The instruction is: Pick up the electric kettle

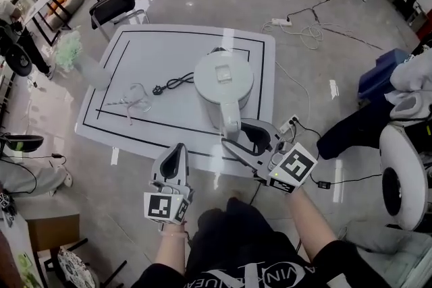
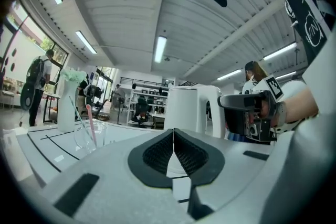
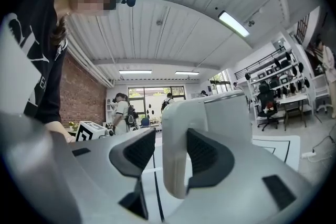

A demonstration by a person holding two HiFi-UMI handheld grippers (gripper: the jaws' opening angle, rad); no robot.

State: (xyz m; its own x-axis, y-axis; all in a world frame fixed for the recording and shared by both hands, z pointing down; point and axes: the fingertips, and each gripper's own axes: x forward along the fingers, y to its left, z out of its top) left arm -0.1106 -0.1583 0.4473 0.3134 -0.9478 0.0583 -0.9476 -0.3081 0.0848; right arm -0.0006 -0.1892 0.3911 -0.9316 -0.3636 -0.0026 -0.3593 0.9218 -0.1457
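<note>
The electric kettle (image 1: 224, 79) stood upright on the white table (image 1: 169, 50), just ahead of the right gripper (image 1: 233, 134), whose fingers were spread wide to either side of the kettle's handle (image 1: 231, 119). In the right gripper view the handle (image 3: 176, 155) ran down between the pads. A clear gap showed beside the pad (image 3: 131, 150) on that view's left. On the other side the handle overlapped the pad, so contact there could not be made out. The handle's lower end was cut off behind the gripper's own body, and the kettle's base was hidden in every view.

The left gripper (image 1: 178, 150) hung at the table's near edge, its fingers pressed together on nothing. Beyond its fingertips and off to their left stood a glass (image 2: 89, 134) with straws and a vase (image 2: 65, 107), the vase's top blurred. A power cord (image 1: 172, 84) lay past the glass, its kettle end lost behind the kettle's body.
</note>
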